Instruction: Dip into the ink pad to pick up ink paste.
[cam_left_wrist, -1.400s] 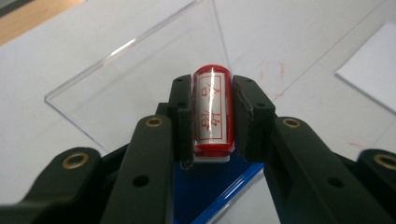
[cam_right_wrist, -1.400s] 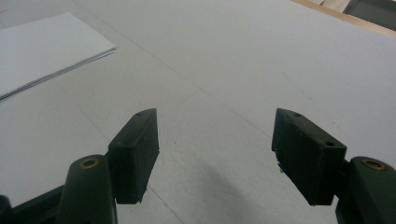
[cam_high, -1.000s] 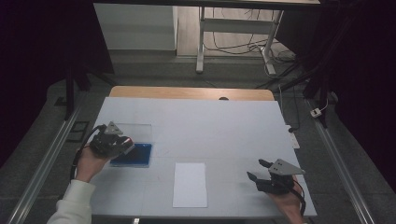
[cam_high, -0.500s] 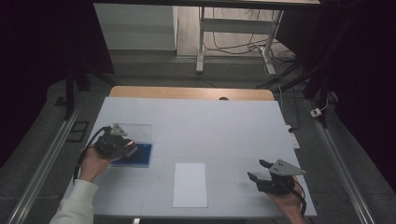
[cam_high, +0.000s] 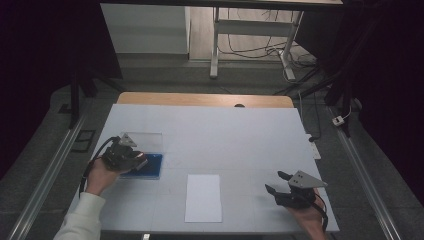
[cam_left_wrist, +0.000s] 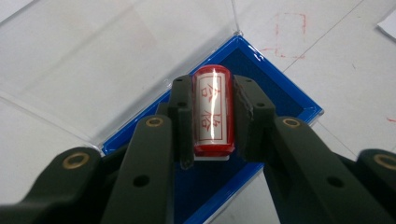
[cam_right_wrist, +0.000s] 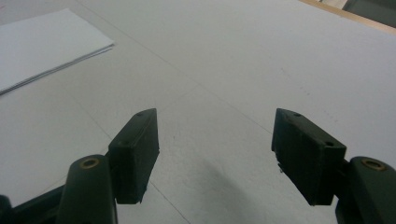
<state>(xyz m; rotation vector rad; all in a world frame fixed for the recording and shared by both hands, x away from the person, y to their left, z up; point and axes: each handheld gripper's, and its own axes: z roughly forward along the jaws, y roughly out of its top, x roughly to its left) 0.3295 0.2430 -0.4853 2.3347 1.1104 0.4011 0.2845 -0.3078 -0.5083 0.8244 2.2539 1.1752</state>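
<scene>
While over blue ink pad (cam_left_wrist: 285, 100) | left tool (cam_left_wrist: 212, 116) grips red stamp (cam_left_wrist: 213, 109)

A white rectangular sheet of paper (cam_high: 203, 197) lies flat at six o'clock on the pale grey surface (cam_high: 225, 135), whose wooden far edge (cam_high: 205, 99) runs along twelve o'clock. Faint red square ink marks (cam_left_wrist: 289, 32) stain the surface at one o'clock in the left gripper view. Beyond, a white metal frame (cam_high: 250, 30) stands over tangled black cables (cam_high: 245, 47).
</scene>
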